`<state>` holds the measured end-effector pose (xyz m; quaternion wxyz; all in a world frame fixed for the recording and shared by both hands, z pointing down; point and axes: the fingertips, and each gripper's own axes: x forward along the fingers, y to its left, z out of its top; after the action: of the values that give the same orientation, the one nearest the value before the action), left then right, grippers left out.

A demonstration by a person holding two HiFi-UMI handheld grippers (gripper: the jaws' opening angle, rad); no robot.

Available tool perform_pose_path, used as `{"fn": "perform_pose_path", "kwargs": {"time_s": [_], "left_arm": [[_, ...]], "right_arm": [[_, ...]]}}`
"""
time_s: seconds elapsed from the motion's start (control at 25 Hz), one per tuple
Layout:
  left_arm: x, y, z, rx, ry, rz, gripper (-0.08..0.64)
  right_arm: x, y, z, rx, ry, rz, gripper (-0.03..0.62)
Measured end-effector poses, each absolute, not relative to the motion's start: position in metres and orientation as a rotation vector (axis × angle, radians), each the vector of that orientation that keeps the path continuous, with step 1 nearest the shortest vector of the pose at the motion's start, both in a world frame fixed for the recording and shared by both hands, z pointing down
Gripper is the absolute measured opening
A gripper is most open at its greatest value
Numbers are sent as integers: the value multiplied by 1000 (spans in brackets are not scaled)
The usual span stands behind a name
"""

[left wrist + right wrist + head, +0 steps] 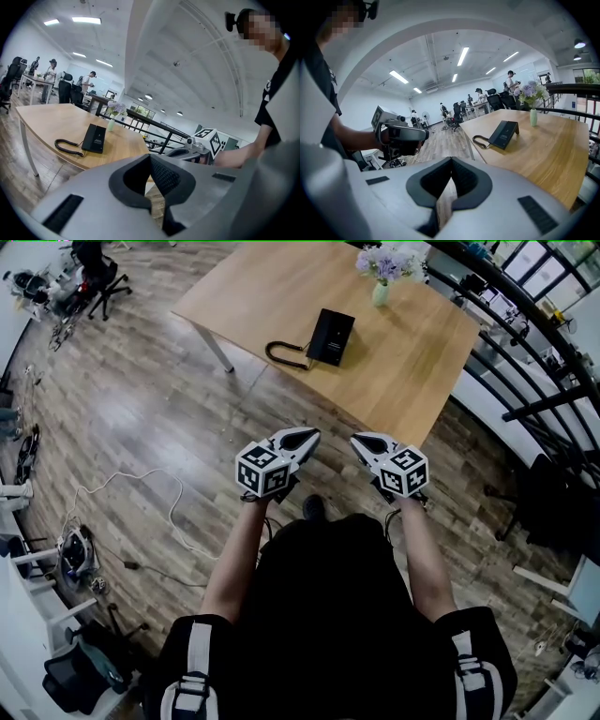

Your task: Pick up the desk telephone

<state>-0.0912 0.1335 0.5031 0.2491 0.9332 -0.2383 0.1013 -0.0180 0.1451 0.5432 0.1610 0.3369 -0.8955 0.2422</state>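
Plank floor, wooden table, perhaps railing

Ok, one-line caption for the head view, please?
Left gripper and right gripper, both shut and empty, held short of the wooden table bearing the desk telephone.

I count one wooden table, set far ahead. On it are one black telephone, one coiled cord to the left of it, and one vase of flowers at the far right. Near me are two grippers, the left gripper and the right gripper. Each carries one marker cube, making two cubes in all. Two bare forearms hold the grippers. One white cable lies on the floor at left. One office chair stands far left. Three people are far off.
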Motion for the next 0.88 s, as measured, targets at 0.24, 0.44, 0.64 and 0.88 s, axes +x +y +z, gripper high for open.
{"fn": "perform_pose_path", "kwargs": {"time_s": [0.24, 0.44, 0.64, 0.88], "left_arm": [[-100, 128, 505, 2532, -642, 273, 21], [-104, 122, 507, 2535, -635, 263, 21], [-106, 122, 508, 2531, -629, 255, 21], [-108, 116, 511, 2511, -645, 256, 21]], "right_arm": [[-22, 139, 544, 979, -2546, 696, 23], [-25, 138, 547, 977, -2531, 694, 23], [-25, 138, 548, 980, -2516, 696, 23], [-23, 134, 553, 954, -2502, 716, 23]]}}
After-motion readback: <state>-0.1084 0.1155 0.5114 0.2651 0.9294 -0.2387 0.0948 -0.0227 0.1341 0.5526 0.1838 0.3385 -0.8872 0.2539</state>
